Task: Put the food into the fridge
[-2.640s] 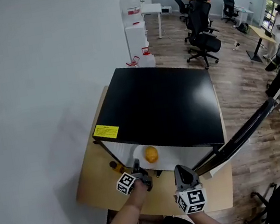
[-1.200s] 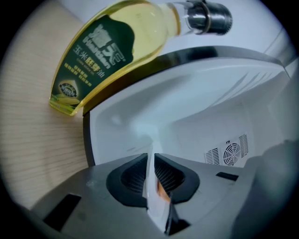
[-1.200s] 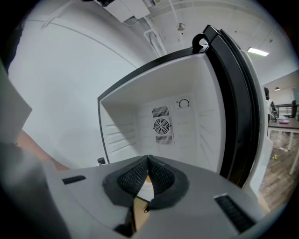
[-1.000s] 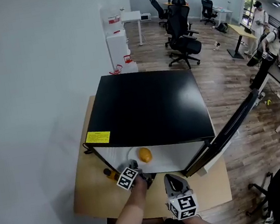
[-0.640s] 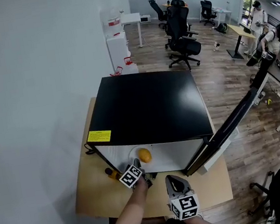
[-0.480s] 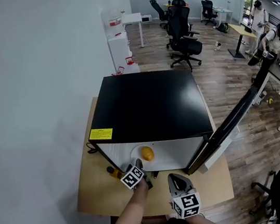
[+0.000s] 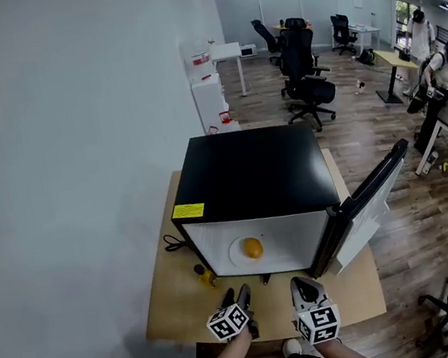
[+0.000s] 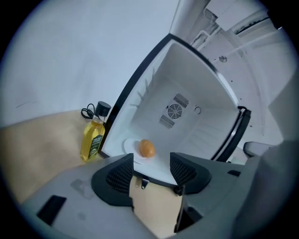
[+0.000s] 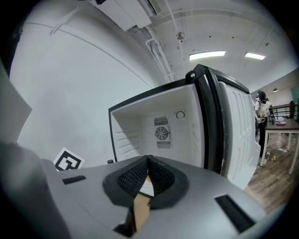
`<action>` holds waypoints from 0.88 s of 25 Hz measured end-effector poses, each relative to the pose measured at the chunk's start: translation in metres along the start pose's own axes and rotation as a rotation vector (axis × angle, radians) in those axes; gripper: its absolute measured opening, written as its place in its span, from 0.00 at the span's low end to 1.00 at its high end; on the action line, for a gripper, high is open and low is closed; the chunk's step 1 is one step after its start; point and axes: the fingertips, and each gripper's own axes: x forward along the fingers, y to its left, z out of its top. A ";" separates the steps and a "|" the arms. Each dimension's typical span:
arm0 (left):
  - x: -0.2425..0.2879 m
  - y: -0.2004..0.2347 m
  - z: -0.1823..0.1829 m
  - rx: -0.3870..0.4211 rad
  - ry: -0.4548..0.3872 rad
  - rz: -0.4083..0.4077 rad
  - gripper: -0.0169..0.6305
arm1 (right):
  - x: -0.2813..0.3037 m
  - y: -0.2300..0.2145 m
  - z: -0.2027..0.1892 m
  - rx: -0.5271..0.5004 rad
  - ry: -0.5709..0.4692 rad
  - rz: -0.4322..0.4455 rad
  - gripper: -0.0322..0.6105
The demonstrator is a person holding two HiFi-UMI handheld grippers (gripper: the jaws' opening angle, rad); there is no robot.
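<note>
1. Head view. The fridge point(image 7: 254, 179) stands on the bench point(image 7: 173, 308) with its door point(image 7: 370, 197) swung wide to the right. The orange point(image 7: 253, 248) sits on a white plate point(image 7: 236, 257) on the fridge floor. An oil bottle point(image 7: 201, 274) stands on the bench just beside the fridge's front left corner. The left gripper point(image 7: 243, 295) and right gripper point(image 7: 303, 286) hover side by side in front of the opening, well apart from the orange.
2. Left gripper view. The fingers point(image 8: 119, 173) are spread wide and empty; only the bench and the fridge sill show through the gap. The orange lies beyond them, inside.
3. Right gripper view. The fingers here are pressed together and hold nothing. The camera looks into the cavity, with the door edge at the right.
4. Judgement: the orange looks placed. The next move is probably to shut the door, which calls for a push on its outer face. The bottle may need loading first.
</note>
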 end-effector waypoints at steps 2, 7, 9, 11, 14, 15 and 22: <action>-0.036 -0.015 -0.001 -0.023 -0.018 -0.050 0.39 | -0.013 0.009 0.007 -0.006 -0.022 0.008 0.14; -0.142 -0.056 -0.006 -0.037 0.000 -0.138 0.20 | -0.065 0.044 0.019 -0.019 -0.052 0.031 0.14; -0.184 -0.070 -0.005 -0.060 -0.014 -0.172 0.10 | -0.091 0.059 0.020 -0.026 -0.053 0.035 0.14; -0.220 -0.081 -0.004 -0.052 -0.045 -0.208 0.06 | -0.116 0.073 0.018 -0.028 -0.049 0.034 0.14; -0.270 -0.099 -0.003 0.090 -0.109 -0.242 0.05 | -0.155 0.095 0.013 -0.051 -0.035 0.043 0.14; -0.287 -0.104 -0.005 0.138 -0.128 -0.247 0.05 | -0.168 0.103 0.011 -0.063 -0.028 0.050 0.14; -0.355 -0.104 -0.025 0.169 -0.154 -0.237 0.05 | -0.237 0.140 0.001 -0.084 -0.016 0.070 0.14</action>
